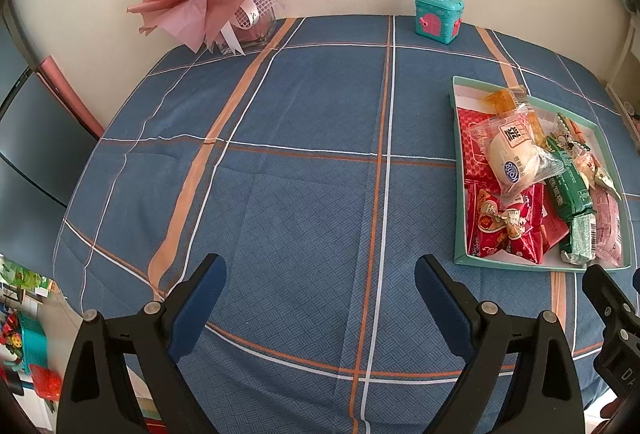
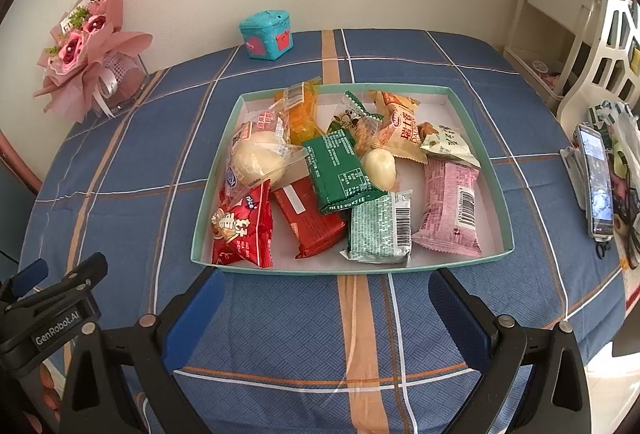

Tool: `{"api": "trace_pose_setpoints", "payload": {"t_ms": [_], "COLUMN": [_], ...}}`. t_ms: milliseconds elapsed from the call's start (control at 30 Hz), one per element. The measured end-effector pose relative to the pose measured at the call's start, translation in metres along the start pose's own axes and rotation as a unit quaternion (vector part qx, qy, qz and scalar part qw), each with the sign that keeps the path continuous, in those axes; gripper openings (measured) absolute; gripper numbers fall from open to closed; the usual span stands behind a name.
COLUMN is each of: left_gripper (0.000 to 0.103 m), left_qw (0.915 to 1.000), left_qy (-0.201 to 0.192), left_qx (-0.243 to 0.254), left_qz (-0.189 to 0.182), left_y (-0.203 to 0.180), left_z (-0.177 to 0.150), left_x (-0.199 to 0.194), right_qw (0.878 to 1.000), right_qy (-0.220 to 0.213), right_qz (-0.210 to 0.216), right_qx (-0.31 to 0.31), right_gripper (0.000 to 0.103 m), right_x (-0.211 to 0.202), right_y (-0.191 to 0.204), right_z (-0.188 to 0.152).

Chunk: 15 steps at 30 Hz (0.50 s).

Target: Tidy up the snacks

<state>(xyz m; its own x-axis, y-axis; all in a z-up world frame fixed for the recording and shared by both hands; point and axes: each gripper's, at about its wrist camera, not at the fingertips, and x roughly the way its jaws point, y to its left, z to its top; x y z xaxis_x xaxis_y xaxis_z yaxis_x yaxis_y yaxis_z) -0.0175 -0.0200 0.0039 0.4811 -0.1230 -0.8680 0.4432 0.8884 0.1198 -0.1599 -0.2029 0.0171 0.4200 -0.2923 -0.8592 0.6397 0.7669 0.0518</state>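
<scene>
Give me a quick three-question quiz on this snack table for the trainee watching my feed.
1. True or false: the right gripper is shut on a snack.
2. Which packet lies at the near right of the tray? A) the pink packet B) the dark green packet C) the red packet
3. Fill in: against the far wall, the teal toy box stands to the ____ of the pink bouquet.

Key: 1 false, both it and the left gripper are open and empty; 2 A; 3 right.
</scene>
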Motion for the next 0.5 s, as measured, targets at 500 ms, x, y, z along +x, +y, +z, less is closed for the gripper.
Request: {"api": "trace_pose_setpoints", "payload": {"t_ms": [500], "left_gripper": [0.095], "left_qw": [1.0000], "left_qy": [0.002], "left_qx": [0.000], "left_qz": [0.001], "left_y": [0.0002], "left_z": [-0.0007], "left_x": [0.0015], "right_qw": [1.000], "right_qy": [0.002], "right_qz": [0.000], "right_qx": [-0.003], "right_gripper": [0.103], "right_x": [0.0016], "right_y": [0.0012], "right_z": [-0.0002]}}
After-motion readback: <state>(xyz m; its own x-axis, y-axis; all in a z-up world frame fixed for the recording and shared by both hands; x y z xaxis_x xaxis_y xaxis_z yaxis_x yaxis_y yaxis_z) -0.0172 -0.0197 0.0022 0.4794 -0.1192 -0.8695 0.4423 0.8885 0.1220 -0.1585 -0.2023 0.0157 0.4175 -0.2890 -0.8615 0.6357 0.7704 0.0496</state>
